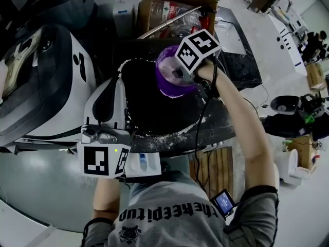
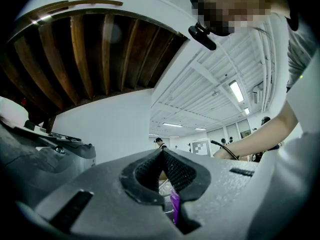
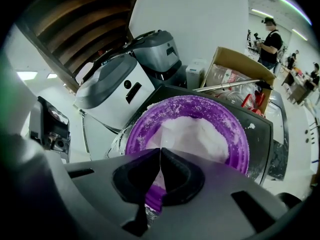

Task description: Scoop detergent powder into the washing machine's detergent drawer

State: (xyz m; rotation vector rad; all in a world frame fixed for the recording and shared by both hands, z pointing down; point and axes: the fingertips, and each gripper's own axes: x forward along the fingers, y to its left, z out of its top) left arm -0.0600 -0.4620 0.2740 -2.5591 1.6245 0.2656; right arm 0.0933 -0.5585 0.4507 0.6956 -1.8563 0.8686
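A black worktop (image 1: 154, 112), ringed with spilled white powder (image 1: 169, 136), fills the middle. To its left stands a large white-and-black appliance (image 1: 51, 81), and at the far edge an open brown cardboard box (image 1: 154, 6). Over the worktop's far part, the round purple plastic scoop (image 3: 150, 129) sits heaped with white detergent powder (image 3: 200, 134). The right claw (image 3: 160, 171) is clenched on the scoop's near rim, reaching in from the right. At near left, the left claw (image 2: 161, 156) is clenched with nothing between its jaws and tilted up towards the ceiling. Just right of it lies a small white drawer with blue inserts (image 1: 143, 164).
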